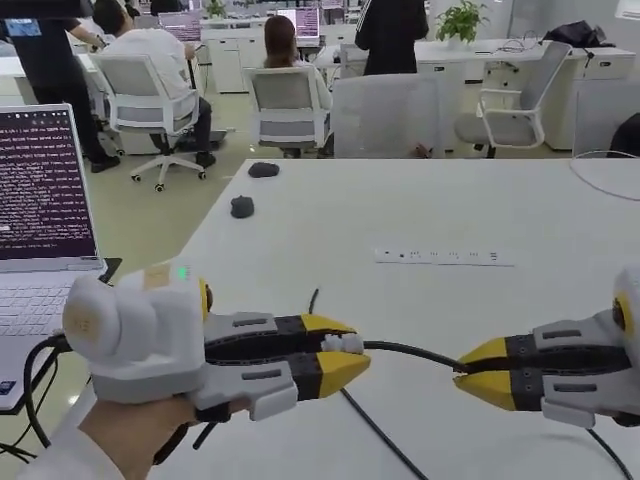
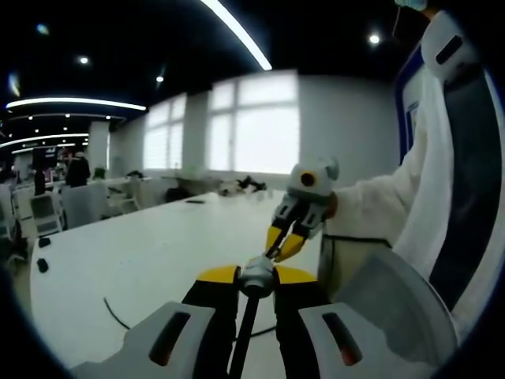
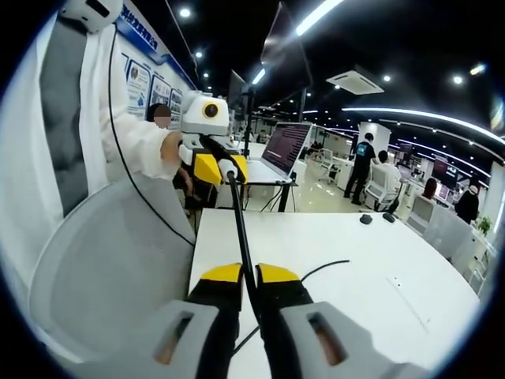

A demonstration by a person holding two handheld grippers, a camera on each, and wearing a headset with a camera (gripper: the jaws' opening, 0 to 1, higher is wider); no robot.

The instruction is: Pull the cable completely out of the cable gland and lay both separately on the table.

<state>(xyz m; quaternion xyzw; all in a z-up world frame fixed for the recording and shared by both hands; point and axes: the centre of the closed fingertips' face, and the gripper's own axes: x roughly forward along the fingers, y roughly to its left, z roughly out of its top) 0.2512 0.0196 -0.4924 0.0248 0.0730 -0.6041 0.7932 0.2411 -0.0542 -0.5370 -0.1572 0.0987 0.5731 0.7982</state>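
In the head view my left gripper [image 1: 358, 345] is shut on a small grey cable gland [image 1: 341, 344], held above the white table [image 1: 420, 210]. A black cable [image 1: 410, 351] leaves the gland and runs right to my right gripper [image 1: 460, 371], which is shut on it. More cable hangs down and trails over the table below. The left gripper view shows the gland [image 2: 257, 275] between the yellow tips, with the right gripper [image 2: 282, 241] just beyond it. In the right gripper view the cable [image 3: 241, 229] stretches from my right gripper [image 3: 246, 276] to the left gripper [image 3: 219, 167].
An open laptop [image 1: 40, 190] stands at the table's left edge. Two dark mice [image 1: 242, 207] [image 1: 263, 170] lie at the far left of the table, and a white strip [image 1: 440, 257] lies mid-table. Office chairs [image 1: 290, 110] and people stand beyond.
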